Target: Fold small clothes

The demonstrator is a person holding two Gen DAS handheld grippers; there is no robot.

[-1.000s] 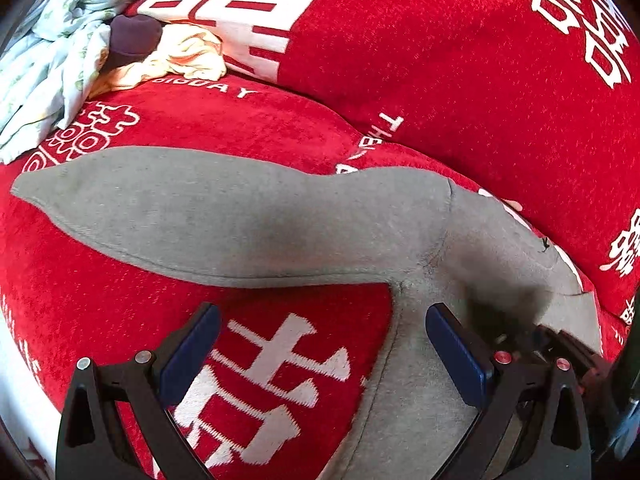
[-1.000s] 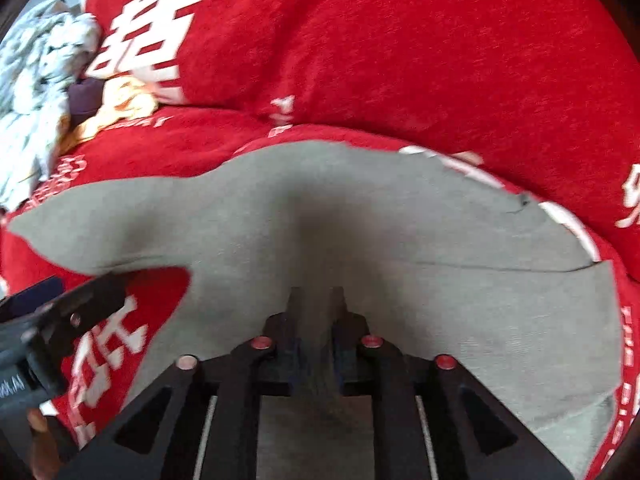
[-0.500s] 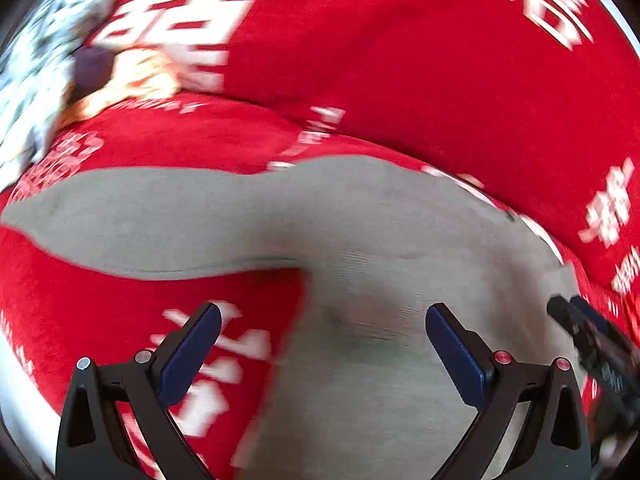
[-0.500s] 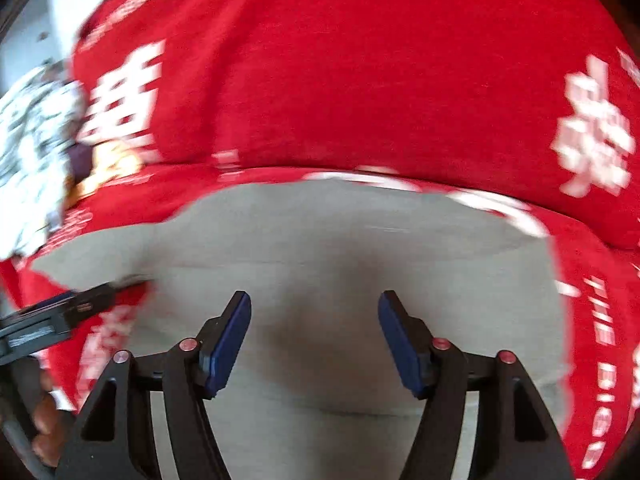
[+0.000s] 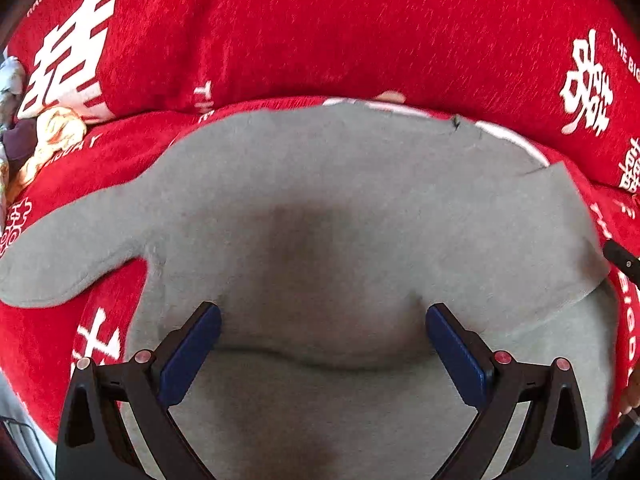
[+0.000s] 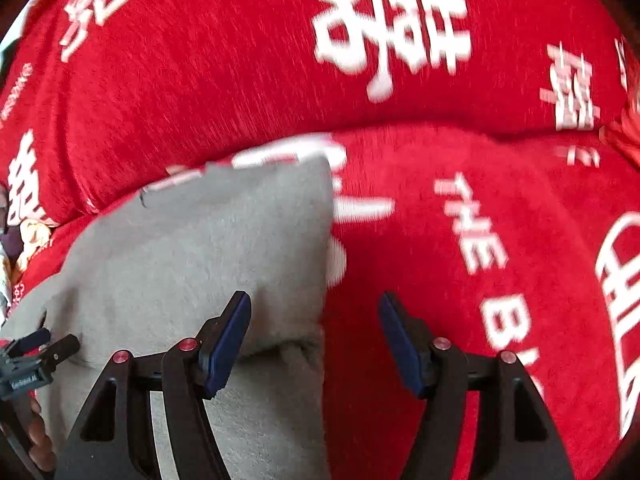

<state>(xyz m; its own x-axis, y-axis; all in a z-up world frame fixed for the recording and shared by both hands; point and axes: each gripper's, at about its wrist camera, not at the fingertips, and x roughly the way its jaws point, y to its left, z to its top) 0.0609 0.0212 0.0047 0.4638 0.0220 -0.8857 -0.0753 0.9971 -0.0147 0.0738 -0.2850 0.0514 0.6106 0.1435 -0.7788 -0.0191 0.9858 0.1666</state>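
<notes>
- While both tools hover over the cloth, the left tool [image 5: 323, 350] has its blue-padded jaws spread wide apart, with nothing pinched between them.
- Right tool [image 6: 314, 342], also spread apart and empty: a second ago it was clamped shut on the grey garment [image 5: 340, 220], and it has since let go and swung out past the garment's right edge.
- Left tool, for its part, has slid from the sleeve side to above the middle of the garment.
- My reading: one fold has just been laid down and released, so the next grasp is probably at a fresh edge.
- Grey garment: a soft, matte, fleece-like knit, lying mostly flat on the red cover [image 5: 360, 32], one rounded sleeve [image 5: 68, 264] stretching out to the left, a shallow crease just ahead of the left tool.
- Right side of the garment shows a doubled layer with a straight diagonal edge.
- Red cover: plush, fuzzy fabric printed with large white characters and letters, bulging upward behind the garment.
- Far left: a small heap of other clothes [image 5: 44, 136], cream, dark purple and pale patterned.
</notes>
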